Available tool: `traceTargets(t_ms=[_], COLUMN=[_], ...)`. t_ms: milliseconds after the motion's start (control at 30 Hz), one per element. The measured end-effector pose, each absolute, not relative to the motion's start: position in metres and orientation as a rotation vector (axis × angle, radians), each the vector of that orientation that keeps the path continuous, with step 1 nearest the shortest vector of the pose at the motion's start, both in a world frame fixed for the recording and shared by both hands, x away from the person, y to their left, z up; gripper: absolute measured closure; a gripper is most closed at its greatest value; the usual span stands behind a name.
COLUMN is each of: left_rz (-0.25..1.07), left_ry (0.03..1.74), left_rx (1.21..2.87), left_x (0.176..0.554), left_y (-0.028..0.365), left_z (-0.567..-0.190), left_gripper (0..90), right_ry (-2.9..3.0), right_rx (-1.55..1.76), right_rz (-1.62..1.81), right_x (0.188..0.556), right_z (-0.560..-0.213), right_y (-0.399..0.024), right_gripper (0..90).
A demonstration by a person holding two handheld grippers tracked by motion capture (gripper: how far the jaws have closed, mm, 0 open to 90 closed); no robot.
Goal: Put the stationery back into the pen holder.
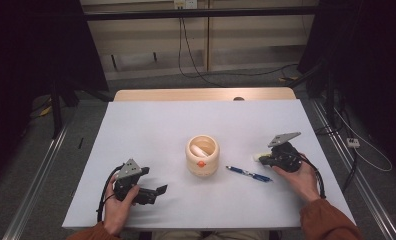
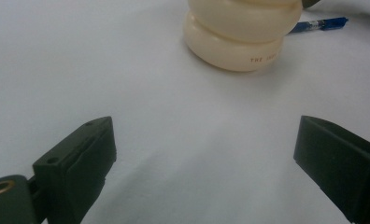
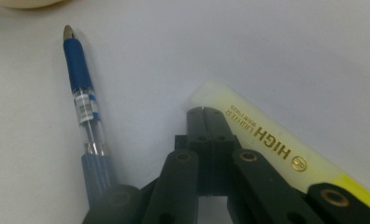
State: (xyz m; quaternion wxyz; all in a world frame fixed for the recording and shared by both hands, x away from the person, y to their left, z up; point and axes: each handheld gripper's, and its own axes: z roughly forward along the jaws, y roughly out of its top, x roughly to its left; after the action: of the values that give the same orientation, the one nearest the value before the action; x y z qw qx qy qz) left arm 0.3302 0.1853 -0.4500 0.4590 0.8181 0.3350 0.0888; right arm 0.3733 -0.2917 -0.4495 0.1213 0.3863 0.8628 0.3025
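Note:
A cream ribbed pen holder (image 1: 202,155) stands mid-table with white items inside and an orange dot on its front. To its right a blue pen (image 1: 248,173) lies flat on the table. My right gripper (image 1: 265,160) is shut, its jaws pressed together with nothing between them. A yellow highlighter (image 3: 267,140) lies right beside the right gripper (image 3: 204,112), on its right in the right gripper view. The blue pen (image 3: 82,93) lies to the left of those jaws. My left gripper (image 1: 158,190) rests low at the front left, open and empty, and points toward the holder (image 2: 241,32).
The white table top (image 1: 151,130) has free room at the back and on the left. A wooden edge (image 1: 201,94) runs along the far side. Cables (image 1: 366,150) trail on the floor to the right. The pen (image 2: 318,24) lies beyond the holder in the left gripper view.

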Motion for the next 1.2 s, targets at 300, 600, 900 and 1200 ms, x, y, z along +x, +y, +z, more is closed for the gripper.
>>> traceTargets(t_ms=[300, 600, 900, 1200], left_rz=[0.213, 0.212, 0.211, 0.211], left_ry=[0.822, 0.82, 0.818, 0.809], left_rx=[2.017, 2.01, 2.003, 2.008], left_x=[0.33, 0.33, 0.33, 0.329], left_y=[0.185, 0.185, 0.186, 0.185], left_z=[-0.45, -0.45, -0.45, -0.449], left_gripper=[5.8, 5.8, 5.8, 5.8], right_ry=[2.491, 2.479, 2.477, 2.407], right_rx=[1.156, 1.129, 1.142, 1.101], right_rz=[0.91, 0.878, 0.931, 1.051], right_x=[0.391, 0.409, 0.415, 0.4], right_z=[-0.451, -0.453, -0.458, -0.43], right_y=[-0.287, -0.279, -0.277, -0.296], right_gripper=[90.0, 90.0, 90.0, 78.2])
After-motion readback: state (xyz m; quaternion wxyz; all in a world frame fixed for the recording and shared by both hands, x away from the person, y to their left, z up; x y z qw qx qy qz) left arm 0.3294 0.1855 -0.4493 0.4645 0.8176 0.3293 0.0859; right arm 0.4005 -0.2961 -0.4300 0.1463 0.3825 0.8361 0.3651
